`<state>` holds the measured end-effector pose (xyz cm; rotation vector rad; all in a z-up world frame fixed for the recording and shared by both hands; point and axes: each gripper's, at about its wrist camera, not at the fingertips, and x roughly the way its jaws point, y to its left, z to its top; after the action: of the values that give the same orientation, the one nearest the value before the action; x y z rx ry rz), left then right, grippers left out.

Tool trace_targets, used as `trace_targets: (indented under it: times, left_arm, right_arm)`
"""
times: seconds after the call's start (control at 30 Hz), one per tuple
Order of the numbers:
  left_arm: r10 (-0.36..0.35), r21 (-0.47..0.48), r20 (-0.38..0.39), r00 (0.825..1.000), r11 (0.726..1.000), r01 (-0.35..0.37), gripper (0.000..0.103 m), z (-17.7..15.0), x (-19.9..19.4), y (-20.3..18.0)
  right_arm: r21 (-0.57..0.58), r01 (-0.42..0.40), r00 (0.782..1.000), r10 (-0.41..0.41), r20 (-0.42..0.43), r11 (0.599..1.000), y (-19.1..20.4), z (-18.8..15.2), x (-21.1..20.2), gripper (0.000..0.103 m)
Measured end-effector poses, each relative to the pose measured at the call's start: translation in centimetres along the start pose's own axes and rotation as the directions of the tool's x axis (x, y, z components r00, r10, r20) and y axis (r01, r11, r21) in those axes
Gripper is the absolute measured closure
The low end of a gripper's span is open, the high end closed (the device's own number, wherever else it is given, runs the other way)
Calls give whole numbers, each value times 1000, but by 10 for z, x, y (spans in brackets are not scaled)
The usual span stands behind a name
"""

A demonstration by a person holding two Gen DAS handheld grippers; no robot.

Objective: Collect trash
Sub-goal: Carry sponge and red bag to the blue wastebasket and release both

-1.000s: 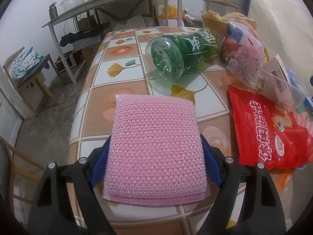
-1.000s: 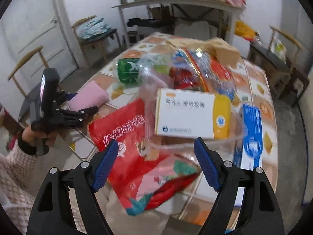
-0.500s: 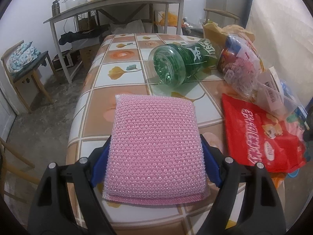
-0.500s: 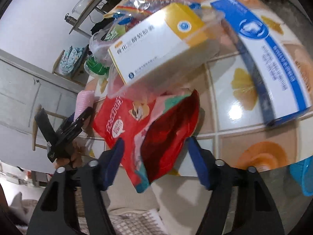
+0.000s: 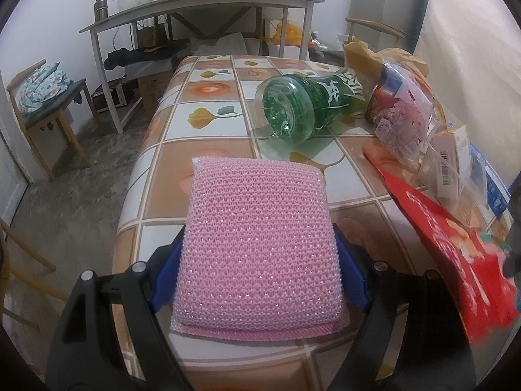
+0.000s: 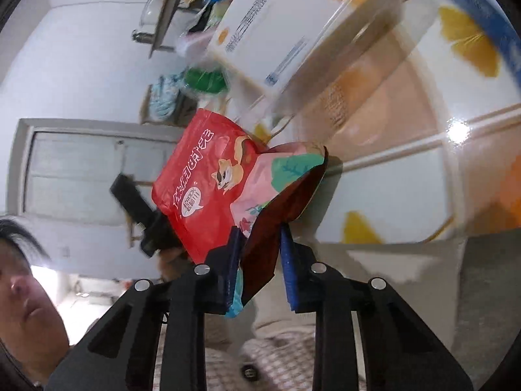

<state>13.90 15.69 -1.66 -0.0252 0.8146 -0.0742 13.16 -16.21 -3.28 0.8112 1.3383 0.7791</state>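
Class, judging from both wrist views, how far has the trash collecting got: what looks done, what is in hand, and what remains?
Done: nothing visibly collected; no bin shows. In hand: the left gripper holds a pink sponge; the right gripper has just been closing, with the red snack bag between its jaws. Left: the green bottle, the white box and the clear wrappers lie on the table.

A lived-in home room: patterned-oilcloth table (image 5: 208,123), wooden chair (image 5: 49,104), cookware shelf (image 5: 202,3).
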Motion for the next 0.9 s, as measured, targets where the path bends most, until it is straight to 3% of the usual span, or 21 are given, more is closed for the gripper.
trace_targets:
  times: [0.37, 0.57, 0.67, 0.77, 0.87, 0.9]
  left_arm:
    - [-117, -102, 96, 988, 987, 127, 26, 3, -37, 16]
    - [-197, -62, 146, 969, 976, 208, 26, 20, -60, -9]
    - [-254, 36, 185, 949, 967, 252, 26, 38, -77, -46]
    - [-359, 140, 190, 914, 931, 337, 26, 57, -86, -95]
    - [-485, 240, 146, 862, 863, 445, 26, 72, -88, -158]
    - [-533, 278, 116, 838, 828, 487, 26, 75, -87, -187]
  right_arm:
    - [-141, -66, 980, 90, 178, 988, 23, 6, -57, 80]
    - [-173, -94, 944, 143, 296, 980, 16, -2, -101, 80]
    - [-187, -82, 913, 148, 380, 979, 6, -14, -130, 80]
    - [-171, -53, 863, 131, 488, 984, -10, -33, -173, 80]
    - [-118, -16, 791, 85, 606, 993, -35, -60, -221, 80]
    - [-85, -3, 755, 58, 653, 996, -48, -75, -239, 80]
